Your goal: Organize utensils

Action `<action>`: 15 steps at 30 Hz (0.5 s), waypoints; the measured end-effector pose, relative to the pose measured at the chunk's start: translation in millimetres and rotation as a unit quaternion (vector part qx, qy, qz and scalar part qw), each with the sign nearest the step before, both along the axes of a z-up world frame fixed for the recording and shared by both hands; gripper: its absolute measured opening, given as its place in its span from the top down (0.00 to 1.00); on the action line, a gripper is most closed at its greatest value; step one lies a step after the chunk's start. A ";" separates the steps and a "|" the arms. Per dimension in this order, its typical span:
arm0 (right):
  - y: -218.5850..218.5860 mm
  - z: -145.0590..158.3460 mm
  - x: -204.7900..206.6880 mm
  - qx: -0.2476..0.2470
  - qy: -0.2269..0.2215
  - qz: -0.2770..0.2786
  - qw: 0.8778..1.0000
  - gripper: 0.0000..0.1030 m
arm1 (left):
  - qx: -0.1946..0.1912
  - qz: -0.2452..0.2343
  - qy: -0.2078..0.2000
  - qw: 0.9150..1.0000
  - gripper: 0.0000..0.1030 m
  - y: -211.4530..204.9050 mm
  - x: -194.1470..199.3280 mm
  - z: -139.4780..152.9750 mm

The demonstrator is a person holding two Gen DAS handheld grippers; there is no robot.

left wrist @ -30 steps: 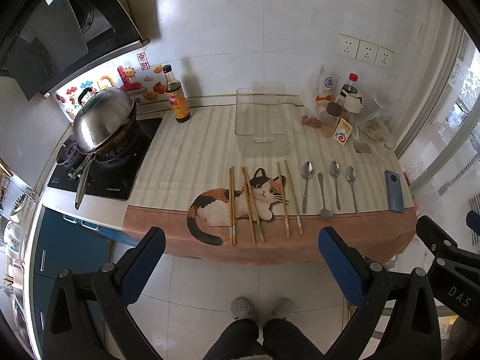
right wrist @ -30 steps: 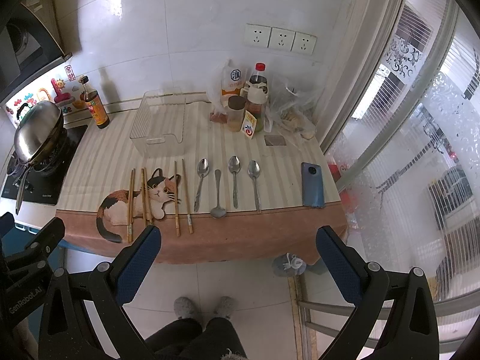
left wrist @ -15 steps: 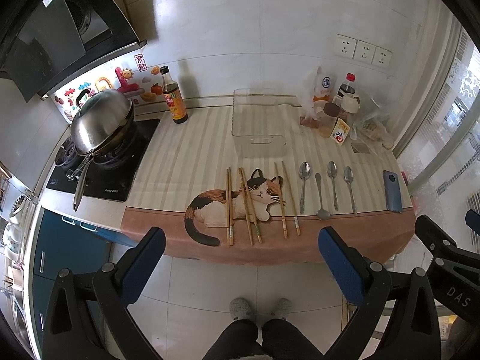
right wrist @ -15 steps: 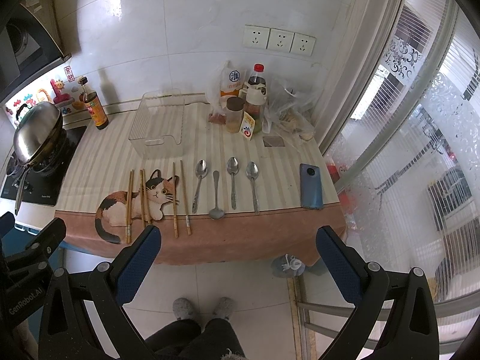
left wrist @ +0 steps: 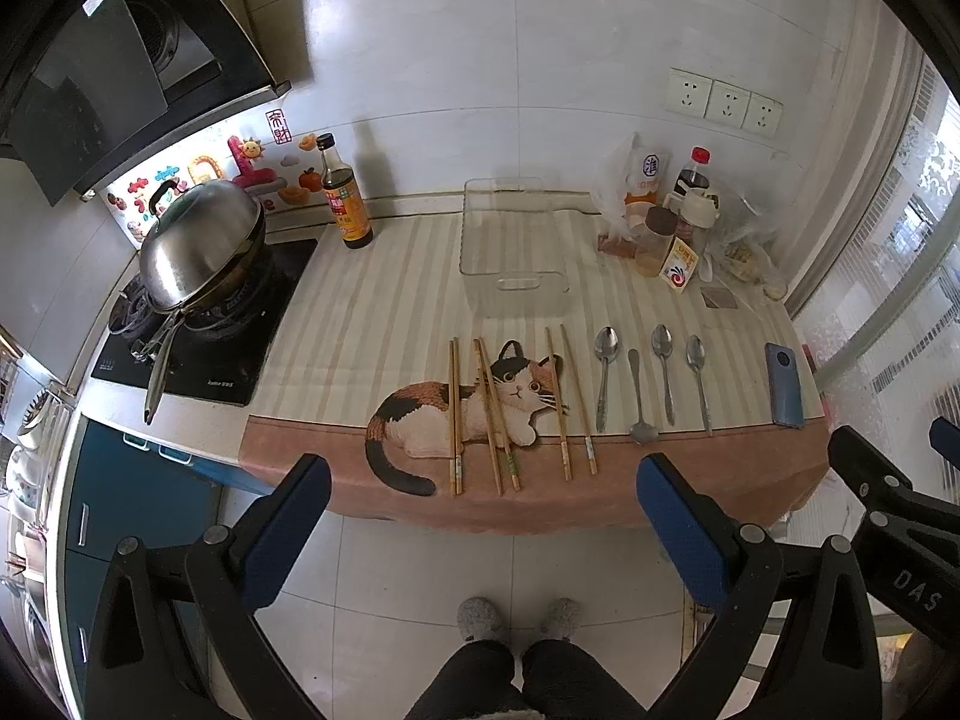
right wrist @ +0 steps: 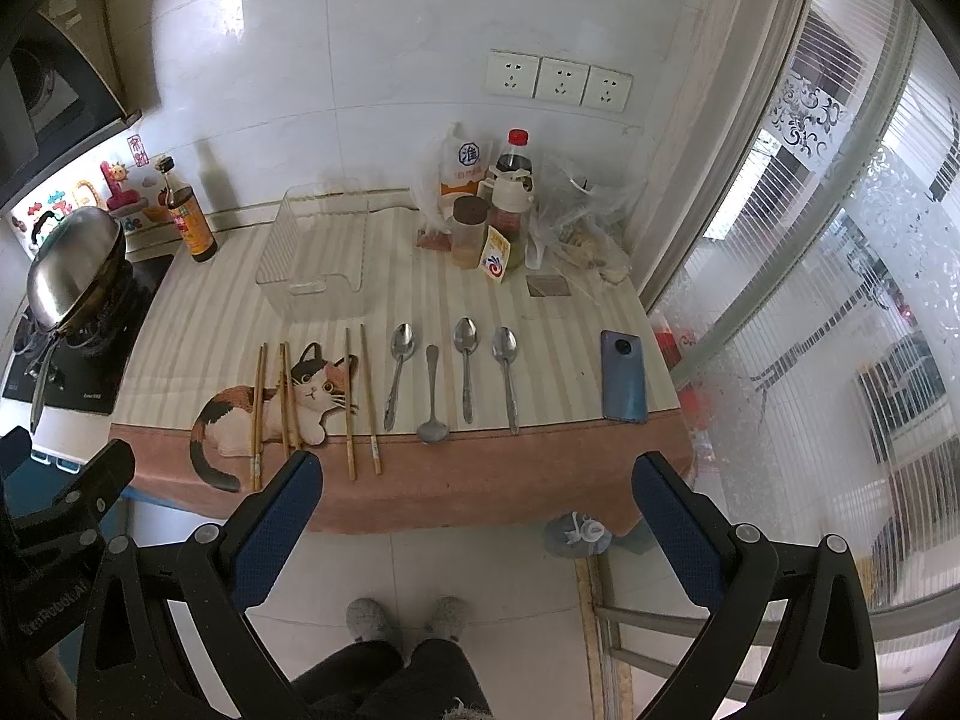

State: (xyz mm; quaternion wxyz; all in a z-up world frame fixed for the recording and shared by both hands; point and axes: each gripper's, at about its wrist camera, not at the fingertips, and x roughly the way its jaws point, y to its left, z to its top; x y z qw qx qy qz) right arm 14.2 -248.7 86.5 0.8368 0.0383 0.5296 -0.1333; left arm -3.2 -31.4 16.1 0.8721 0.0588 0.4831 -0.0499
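I count six chopsticks (left wrist: 456,414) on the table (left wrist: 372,312), lying as three pairs across the printed cat (left wrist: 480,402), and four metal spoons (left wrist: 604,372) in a row just to their 3 o'clock side. The chopsticks are light wood with patterned butt ends pointing toward me. Three spoons lie bowl away from me; the second one from the left (left wrist: 639,396) is turned round, bowl at the table's near edge. One clear plastic bin (left wrist: 513,246) sits at 12 o'clock from the chopsticks, long side running away from me, with nothing in it that I can see. One blue phone (left wrist: 783,384) lies at 3 o'clock from the spoons. At 9 o'clock stands one lidded wok (left wrist: 201,246) on the stove, with one dark sauce bottle (left wrist: 345,198) beside it. My left tool (left wrist: 480,534) is spread wide, holding nothing, out over the floor short of the table. My right tool (right wrist: 474,534) is spread the same way, empty, also off the table.
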 end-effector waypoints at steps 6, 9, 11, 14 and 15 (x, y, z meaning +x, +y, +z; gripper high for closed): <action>-13.3 -7.2 10.8 0.034 -0.045 -0.004 0.998 0.00 | -0.005 0.021 -0.055 0.998 0.00 3.9 23.7 -0.6; -19.8 -17.4 22.5 0.047 -0.074 0.003 0.996 0.00 | 0.005 0.047 -0.084 0.995 0.00 11.8 41.7 -6.2; -22.2 -27.6 33.6 0.053 -0.080 0.004 0.995 0.00 | 0.023 0.067 -0.096 0.993 0.00 17.6 54.0 -13.2; -20.3 -56.1 54.7 0.085 -0.072 0.020 0.994 0.07 | 0.053 0.098 -0.095 0.989 0.00 29.7 79.8 -34.8; -18.9 -65.9 60.8 0.097 -0.067 0.027 0.993 0.12 | 0.055 0.103 -0.089 0.989 0.00 34.1 88.2 -43.0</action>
